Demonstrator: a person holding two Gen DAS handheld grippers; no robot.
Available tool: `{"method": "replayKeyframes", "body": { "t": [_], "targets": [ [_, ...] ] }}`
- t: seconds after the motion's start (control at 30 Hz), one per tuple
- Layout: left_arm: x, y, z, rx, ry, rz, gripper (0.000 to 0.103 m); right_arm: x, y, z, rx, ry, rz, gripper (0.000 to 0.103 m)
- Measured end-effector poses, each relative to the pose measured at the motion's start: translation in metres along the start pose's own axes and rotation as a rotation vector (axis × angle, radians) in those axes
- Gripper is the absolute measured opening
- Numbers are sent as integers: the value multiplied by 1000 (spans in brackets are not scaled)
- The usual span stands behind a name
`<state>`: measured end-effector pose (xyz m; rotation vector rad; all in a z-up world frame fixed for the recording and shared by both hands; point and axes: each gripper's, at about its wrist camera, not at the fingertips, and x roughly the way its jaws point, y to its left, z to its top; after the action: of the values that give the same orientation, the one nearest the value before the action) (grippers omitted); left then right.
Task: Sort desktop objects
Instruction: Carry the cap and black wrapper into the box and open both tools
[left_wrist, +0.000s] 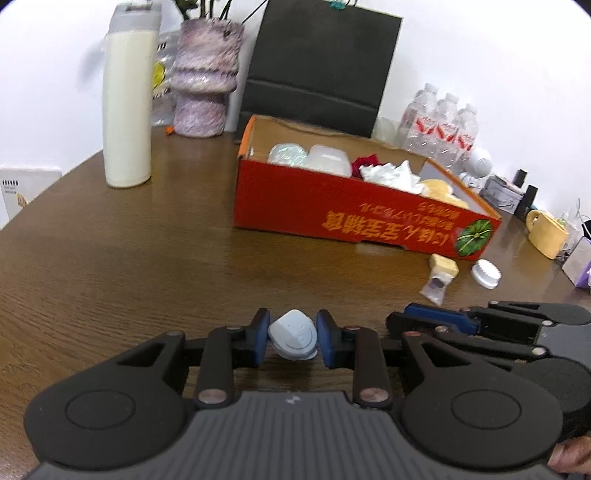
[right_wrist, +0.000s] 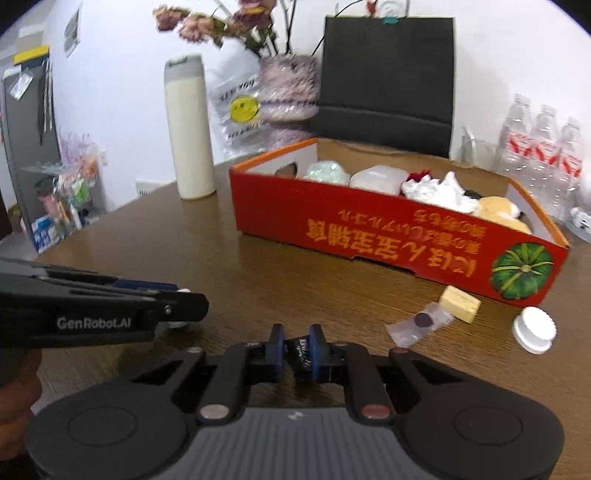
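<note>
My left gripper (left_wrist: 293, 341) is shut on a pale blue rounded case (left_wrist: 293, 338), held just above the wooden table (left_wrist: 147, 258). In the right wrist view my right gripper (right_wrist: 296, 350) has its blue pads pressed on a small black wrapped item (right_wrist: 298, 352). The left gripper (right_wrist: 188, 301) reaches in from the left there, close beside the right one. The right gripper (left_wrist: 399, 321) shows side-on at the right of the left wrist view. A red cardboard box (right_wrist: 369, 225) holding several items lies ahead of both.
A yellow block (right_wrist: 460, 304), a small clear bag (right_wrist: 419, 325) and a white ribbed cap (right_wrist: 533, 328) lie before the box's right end. Behind stand a tall cream bottle (right_wrist: 188, 136), a fuzzy vase (right_wrist: 288, 92), a black bag (right_wrist: 388, 85), water bottles (right_wrist: 543, 147) and a yellow mug (left_wrist: 546, 230).
</note>
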<state>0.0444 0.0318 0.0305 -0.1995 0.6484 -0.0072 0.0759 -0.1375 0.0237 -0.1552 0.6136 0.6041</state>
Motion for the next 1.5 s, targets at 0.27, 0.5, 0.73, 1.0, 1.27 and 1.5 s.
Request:
{"method": "replayKeyframes", "body": {
  "t": [0.27, 0.5, 0.73, 1.0, 1.27, 1.5],
  "targets": [
    [-23, -30, 44, 74, -132, -47, 28, -53, -29, 31, 67, -162, -49, 12],
    [-18, -61, 123, 119, -276, -79, 28, -74, -73, 90, 84, -302, -135, 12],
    [70, -72, 195, 160, -156, -52, 28, -38, -143, 168, 150, -246, -136, 12],
    [204, -60, 202, 78, 261, -70, 29, 90, -219, 199, 285, 64, -162, 13],
    [223, -50, 194, 50, 338, -91, 43, 152, -226, 191, 274, 244, -242, 26],
    [184, -48, 212, 81, 299, -60, 81, 122, -217, 202, 267, 219, -233, 62]
  ]
}}
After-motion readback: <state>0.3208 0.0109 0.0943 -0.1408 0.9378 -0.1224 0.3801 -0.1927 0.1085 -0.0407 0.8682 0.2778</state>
